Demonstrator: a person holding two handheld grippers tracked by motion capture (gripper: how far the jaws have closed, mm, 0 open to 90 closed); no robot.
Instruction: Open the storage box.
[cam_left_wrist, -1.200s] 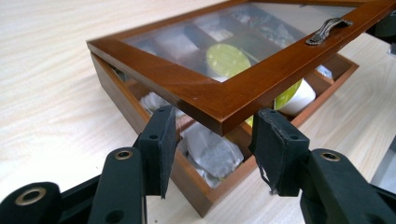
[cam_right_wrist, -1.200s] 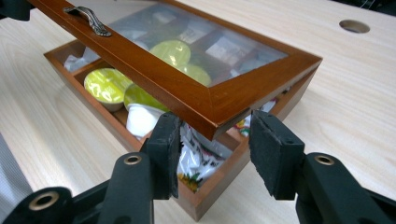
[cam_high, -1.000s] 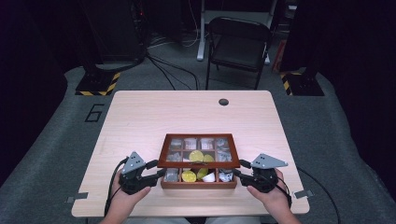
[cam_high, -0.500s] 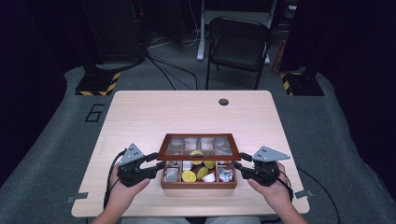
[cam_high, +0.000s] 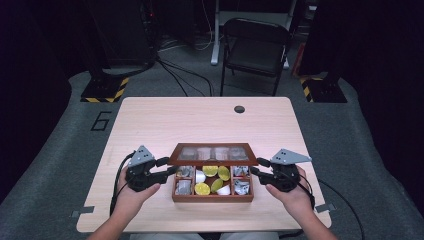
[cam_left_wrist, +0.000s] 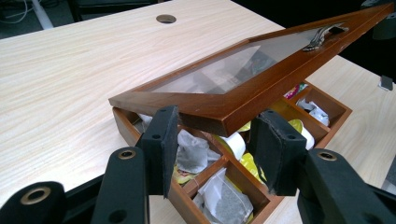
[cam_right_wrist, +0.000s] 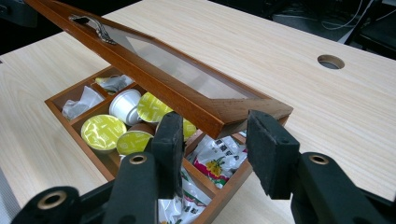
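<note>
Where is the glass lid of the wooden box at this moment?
In the high view the glass lid is tilted up over the wooden box near the table's front edge, held between the left gripper and the right gripper.

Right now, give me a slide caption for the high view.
Left gripper and right gripper hold the glass-paned lid of a wooden tea box partly raised.

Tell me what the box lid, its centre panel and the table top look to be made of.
Lid frame: apparently wood with a glossy reddish-brown varnish; it shows grain and sheen. Panel: clear glass or plastic, since the contents show through. Table top: pale wood-grain surface, matte, possibly laminate.
</note>
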